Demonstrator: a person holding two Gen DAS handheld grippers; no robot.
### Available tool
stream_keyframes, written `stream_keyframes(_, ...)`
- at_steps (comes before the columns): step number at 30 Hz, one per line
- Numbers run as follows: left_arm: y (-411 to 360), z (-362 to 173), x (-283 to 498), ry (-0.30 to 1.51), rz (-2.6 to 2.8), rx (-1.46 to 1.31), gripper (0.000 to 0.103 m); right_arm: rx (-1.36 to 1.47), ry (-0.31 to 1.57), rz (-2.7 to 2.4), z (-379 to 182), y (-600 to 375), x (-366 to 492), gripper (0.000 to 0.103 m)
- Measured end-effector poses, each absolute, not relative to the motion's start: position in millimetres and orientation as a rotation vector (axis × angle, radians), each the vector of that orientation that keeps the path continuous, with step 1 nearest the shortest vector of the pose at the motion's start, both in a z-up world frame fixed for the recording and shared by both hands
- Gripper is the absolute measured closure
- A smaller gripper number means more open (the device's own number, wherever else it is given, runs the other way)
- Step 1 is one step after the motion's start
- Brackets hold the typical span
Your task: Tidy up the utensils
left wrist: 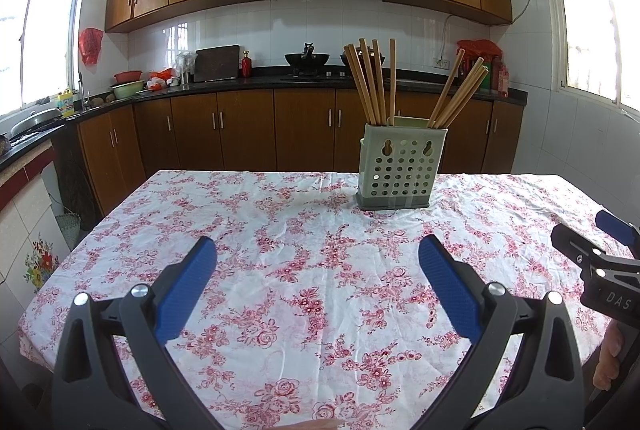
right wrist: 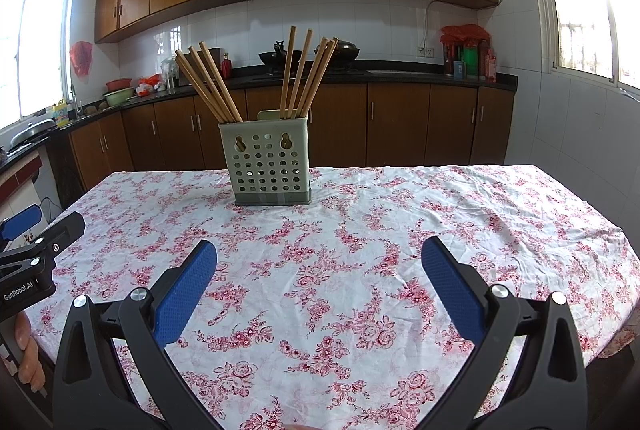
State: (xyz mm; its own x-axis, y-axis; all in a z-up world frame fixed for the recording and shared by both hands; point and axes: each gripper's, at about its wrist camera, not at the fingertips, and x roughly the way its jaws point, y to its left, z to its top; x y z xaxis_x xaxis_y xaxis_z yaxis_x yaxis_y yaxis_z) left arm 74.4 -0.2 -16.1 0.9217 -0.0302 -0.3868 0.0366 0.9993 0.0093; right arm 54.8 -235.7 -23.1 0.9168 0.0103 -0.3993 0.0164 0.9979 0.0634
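A pale green perforated utensil holder (left wrist: 394, 165) stands upright near the far edge of the table; it also shows in the right wrist view (right wrist: 269, 165). Several wooden chopsticks (left wrist: 370, 85) stand in it in two bunches, leaning apart, also seen in the right wrist view (right wrist: 304, 73). My left gripper (left wrist: 318, 258) is open and empty above the near part of the table. My right gripper (right wrist: 319, 258) is open and empty too, level with it. Each gripper shows at the edge of the other's view: the right one (left wrist: 600, 250), the left one (right wrist: 36, 242).
The table wears a white cloth with pink flowers (left wrist: 280, 250). Behind it runs a kitchen counter (left wrist: 240, 81) with woks, bowls and bottles. Wooden cabinets (left wrist: 304, 129) stand below it, windows on both sides.
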Motion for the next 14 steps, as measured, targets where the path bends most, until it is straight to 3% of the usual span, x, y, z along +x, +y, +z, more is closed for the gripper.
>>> stream_keyframes(14, -1.3, -15.7, 77.0, 0.405, -0.024, 0.008, 0.004, 0.067, 0.412, -0.001, -26.5, -234.6, 54.5, 0.002)
